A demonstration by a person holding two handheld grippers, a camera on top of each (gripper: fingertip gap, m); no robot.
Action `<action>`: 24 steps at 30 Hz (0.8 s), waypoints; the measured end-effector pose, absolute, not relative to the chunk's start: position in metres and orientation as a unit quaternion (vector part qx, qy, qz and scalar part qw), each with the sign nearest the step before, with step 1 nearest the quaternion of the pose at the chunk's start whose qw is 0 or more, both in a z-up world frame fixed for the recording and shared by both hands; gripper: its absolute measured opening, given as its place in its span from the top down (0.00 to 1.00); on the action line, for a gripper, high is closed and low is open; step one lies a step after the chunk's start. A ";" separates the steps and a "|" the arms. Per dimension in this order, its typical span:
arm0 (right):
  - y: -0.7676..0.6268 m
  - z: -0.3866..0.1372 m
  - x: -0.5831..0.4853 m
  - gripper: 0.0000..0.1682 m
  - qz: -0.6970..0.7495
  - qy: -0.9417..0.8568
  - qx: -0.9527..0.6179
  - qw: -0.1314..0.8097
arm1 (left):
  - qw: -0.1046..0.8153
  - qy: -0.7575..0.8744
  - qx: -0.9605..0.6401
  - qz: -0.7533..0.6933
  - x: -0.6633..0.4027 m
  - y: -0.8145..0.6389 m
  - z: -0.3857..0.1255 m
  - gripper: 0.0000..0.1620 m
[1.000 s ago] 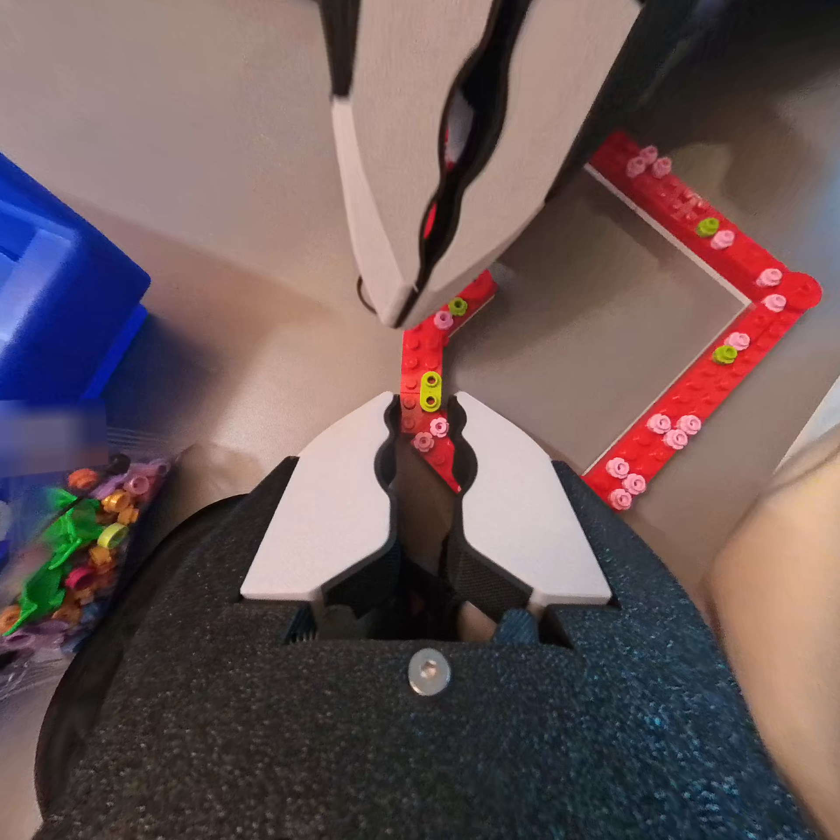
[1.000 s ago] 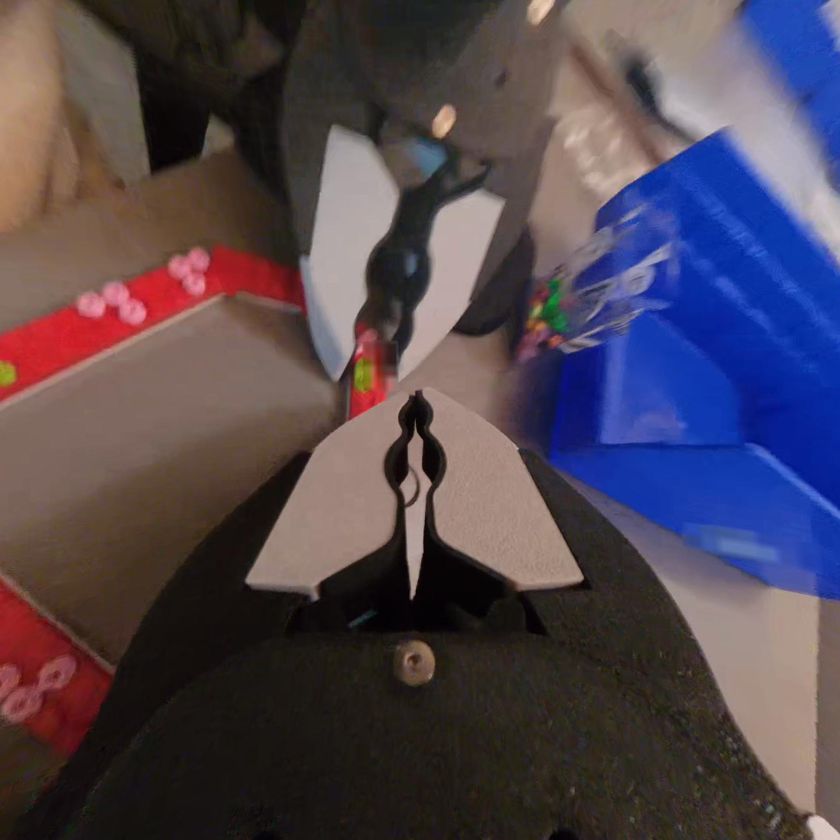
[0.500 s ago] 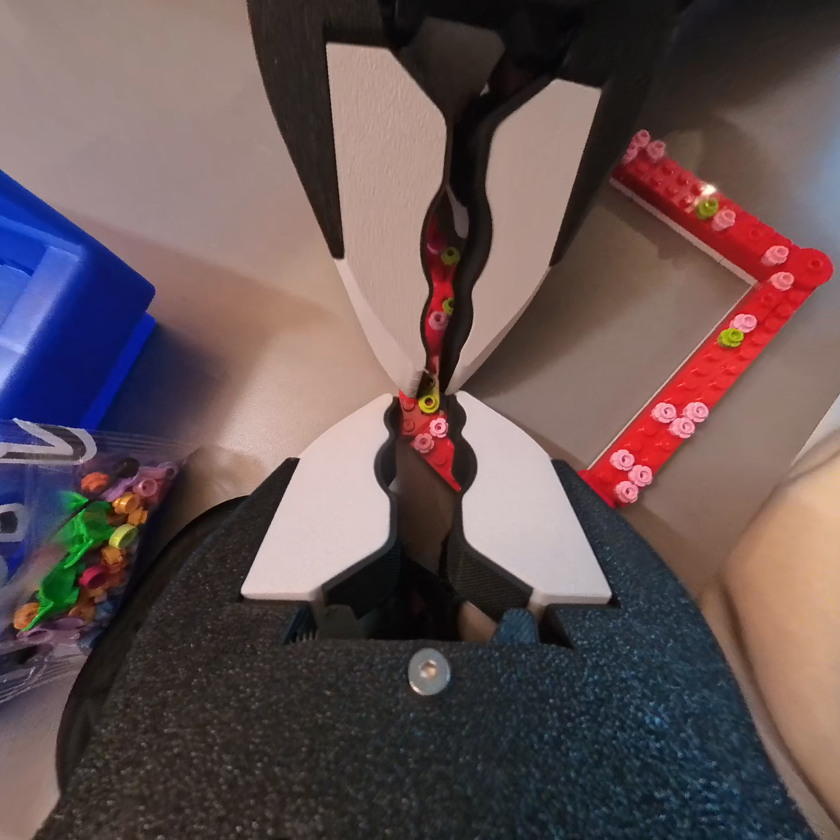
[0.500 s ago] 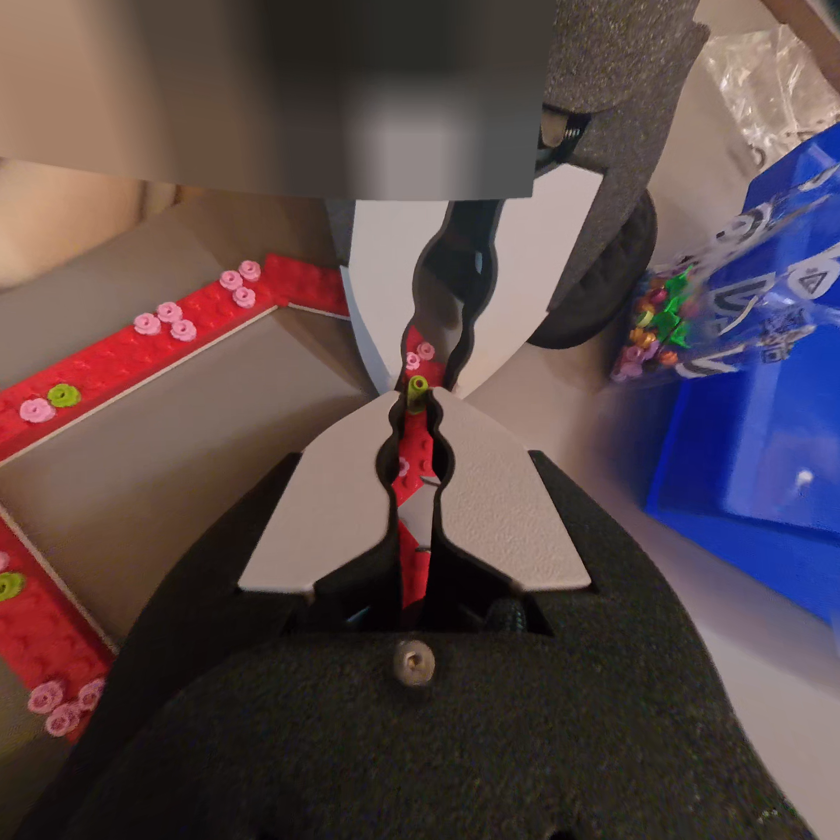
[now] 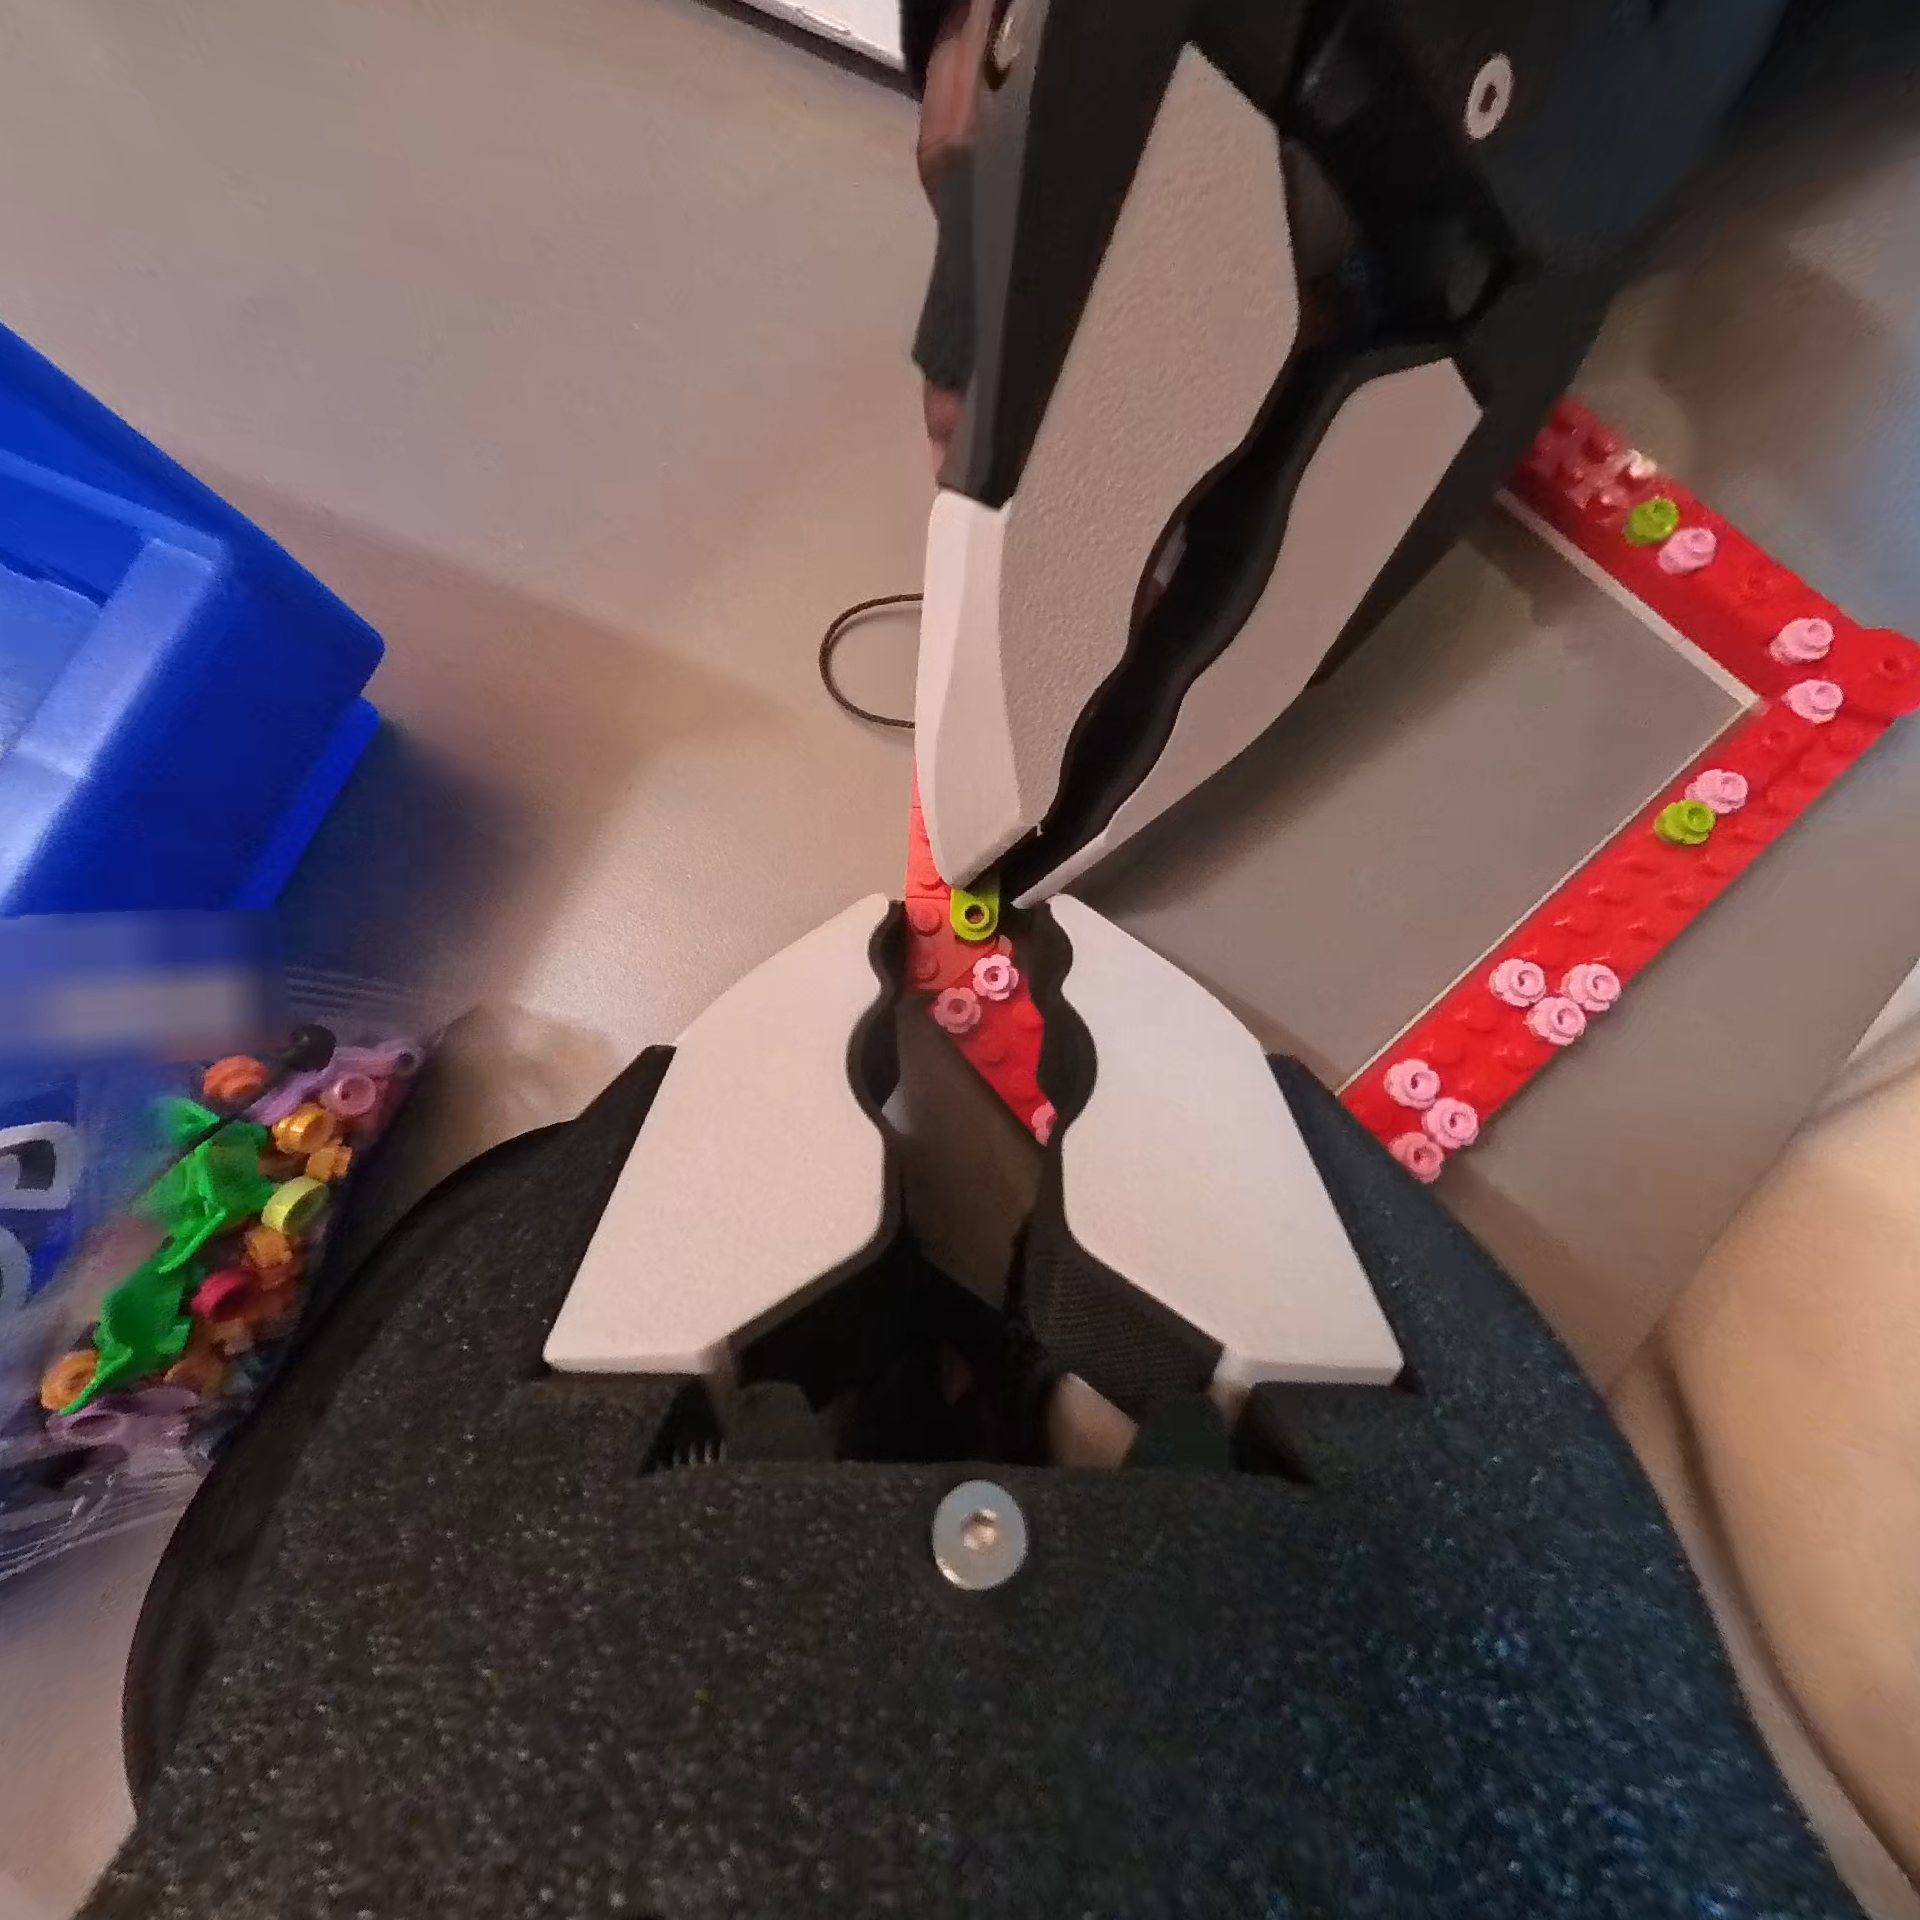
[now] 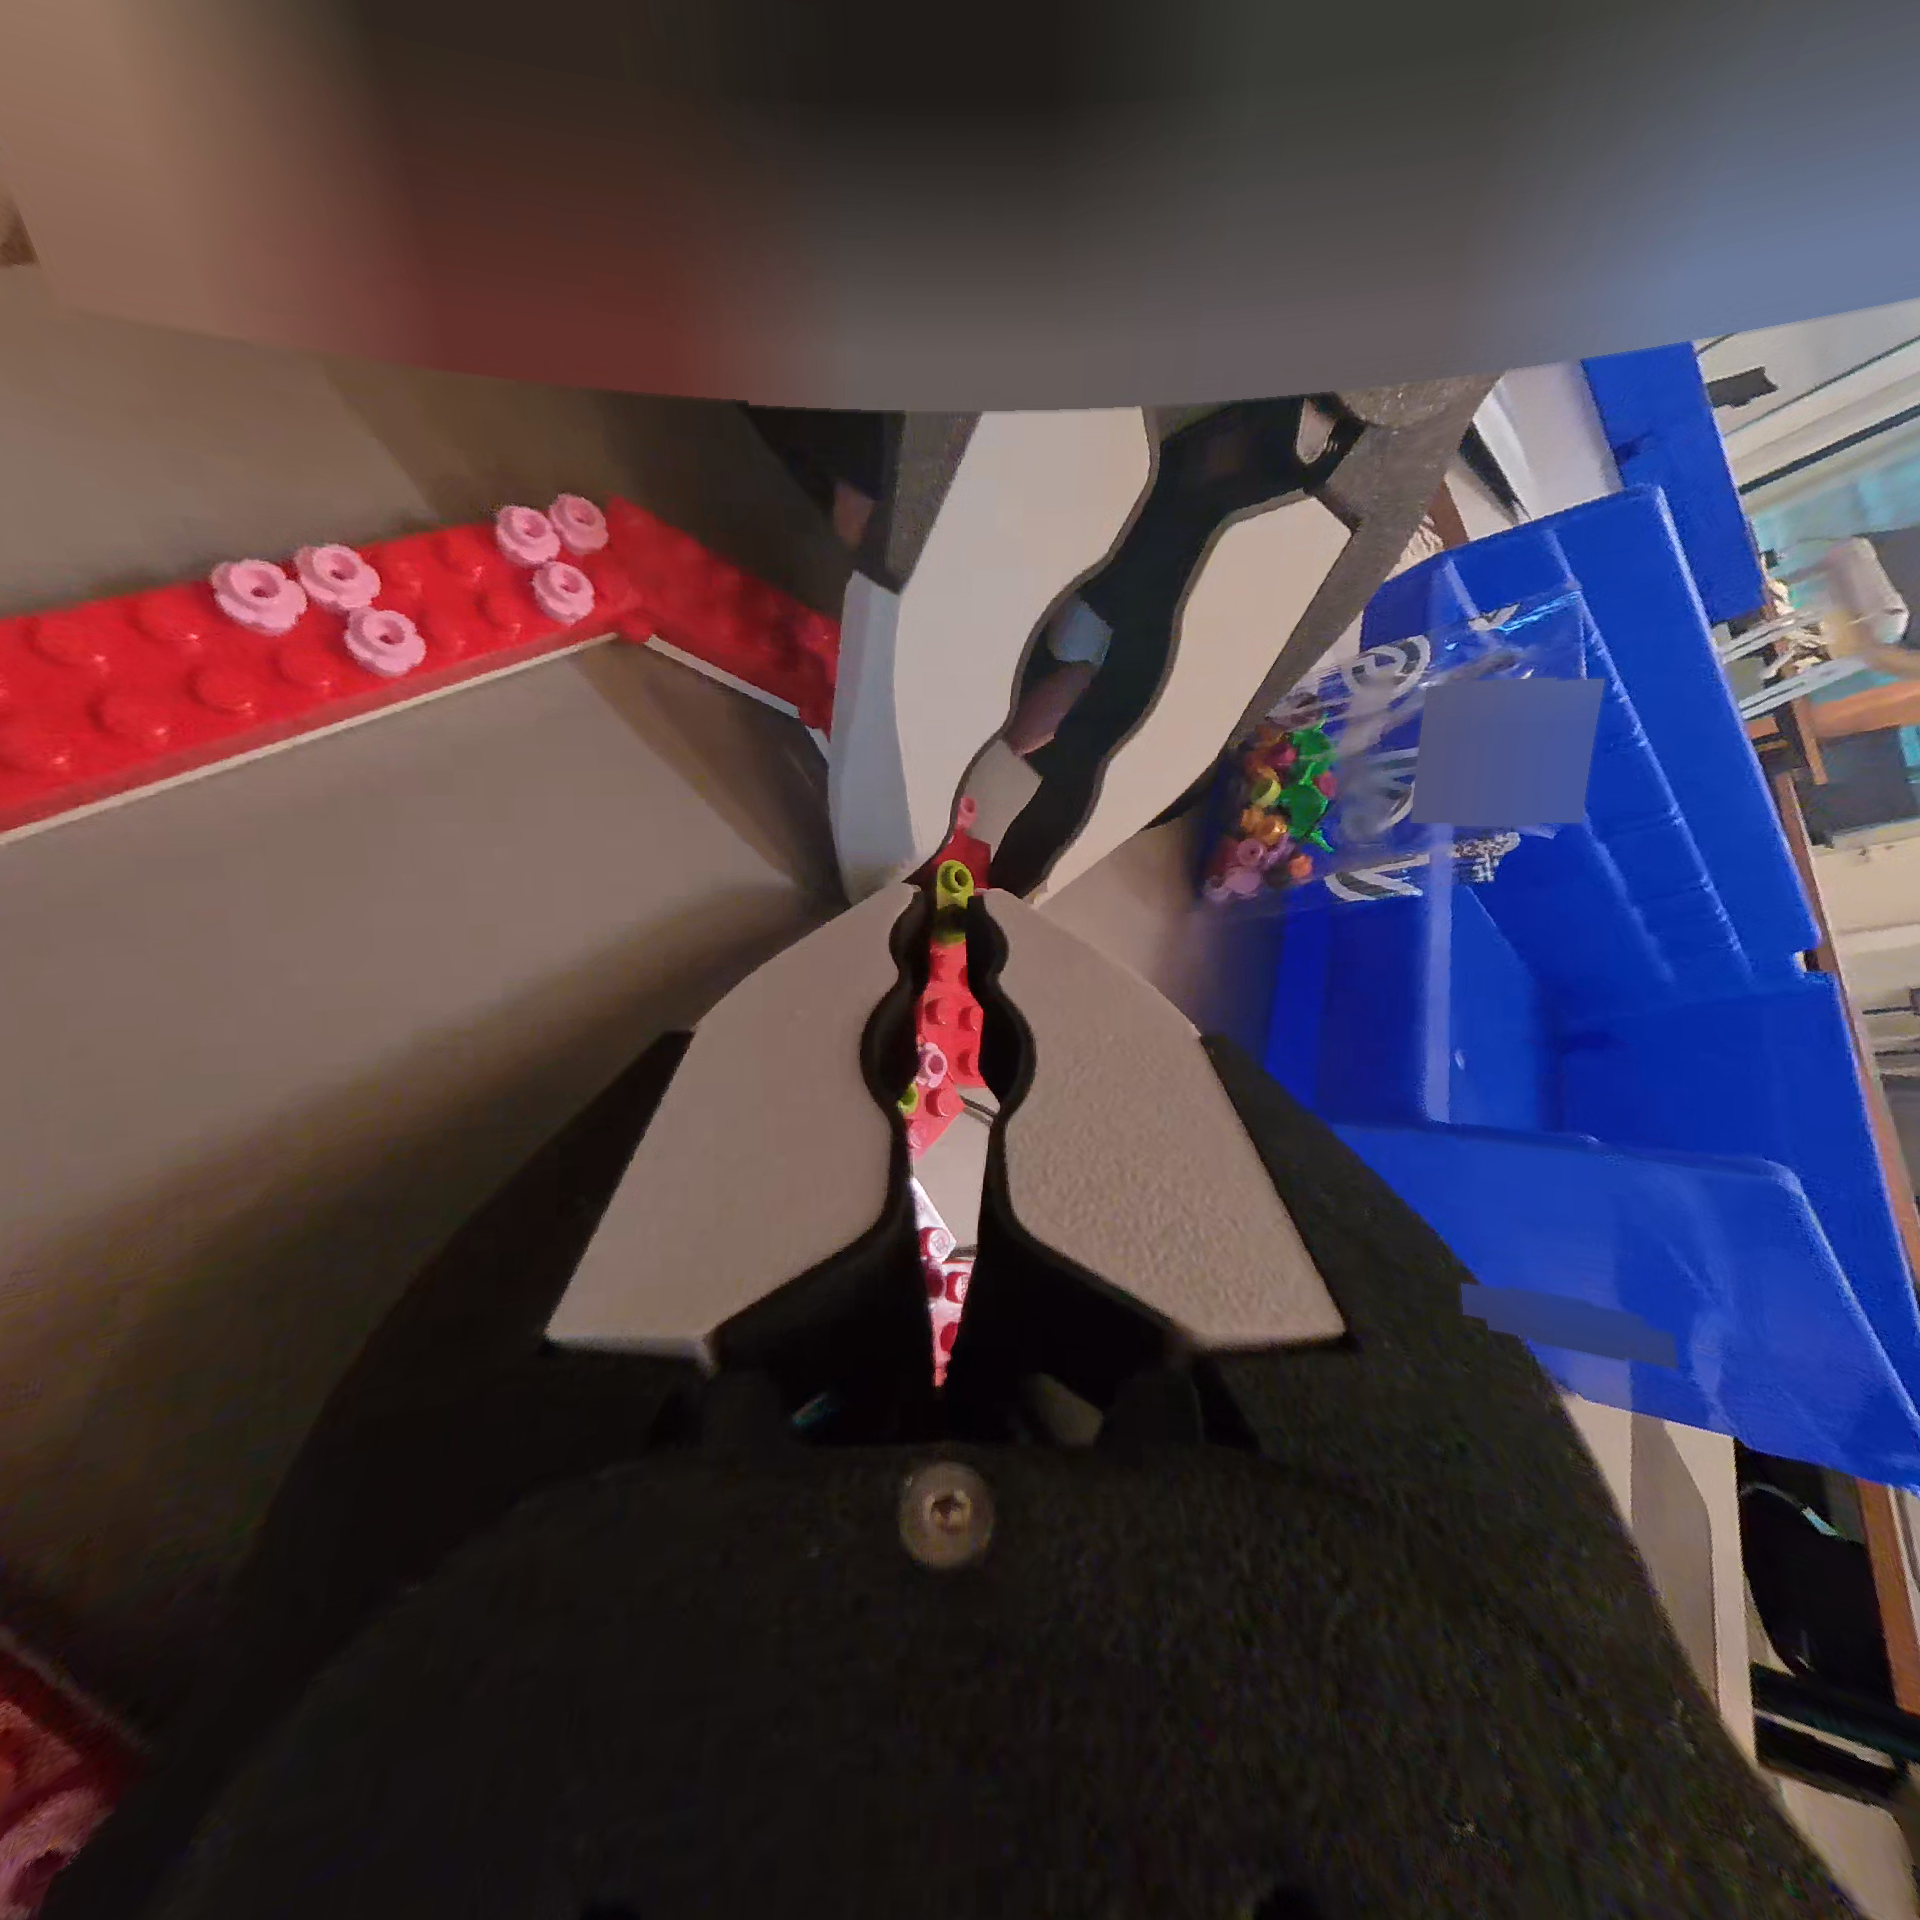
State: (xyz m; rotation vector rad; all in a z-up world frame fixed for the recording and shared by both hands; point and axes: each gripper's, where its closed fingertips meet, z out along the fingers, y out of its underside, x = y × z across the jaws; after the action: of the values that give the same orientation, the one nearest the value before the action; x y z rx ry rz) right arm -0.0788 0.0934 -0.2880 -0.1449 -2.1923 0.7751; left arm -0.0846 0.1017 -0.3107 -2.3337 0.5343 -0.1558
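Tools tip to tip: left tool (image 5: 971,920) clamps studded red plate (image 5: 1003,1029); right tool (image 6: 951,904) pinches lime stud piece (image 6: 951,883).

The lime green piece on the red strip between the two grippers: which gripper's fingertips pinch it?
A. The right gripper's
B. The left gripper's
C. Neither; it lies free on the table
A: the right gripper closes its tips on the lime green piece, while the left gripper clamps the red strip just behind it.
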 end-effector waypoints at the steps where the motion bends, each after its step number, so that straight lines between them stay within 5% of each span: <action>1: 0.093 -0.285 -0.079 0.96 0.309 -0.859 -0.066 0.403 | 0.359 0.208 -0.908 -0.066 -0.083 0.101 -0.311 0.86; 3: 0.112 -0.252 -0.095 0.97 0.361 -0.800 -0.133 0.460 | 0.360 0.226 -0.903 -0.061 -0.080 0.101 -0.311 0.88; 7: 0.100 -0.283 -0.080 0.99 0.360 -0.851 -0.057 0.378 | 0.361 0.215 -0.904 -0.071 -0.081 0.101 -0.311 0.89; 12: 0.120 -0.249 -0.086 0.95 0.393 -0.846 -0.102 0.345 | 0.356 0.206 -0.908 -0.072 -0.083 0.101 -0.310 0.88; 18: 0.215 -0.281 -0.060 0.85 0.268 -0.891 -0.344 0.122 | 0.416 0.168 -0.892 -0.056 -0.093 0.105 -0.289 0.79; 24: 0.218 -0.296 -0.076 0.88 0.297 -0.852 -0.402 0.155 | 0.522 0.087 -0.847 -0.046 -0.119 0.091 -0.249 0.76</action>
State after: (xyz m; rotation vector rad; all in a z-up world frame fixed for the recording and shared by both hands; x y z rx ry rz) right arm -0.0757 0.2178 -0.2961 -1.1511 -2.4411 0.8514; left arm -0.1190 0.0910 -0.2495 -2.0300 0.2090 -0.1103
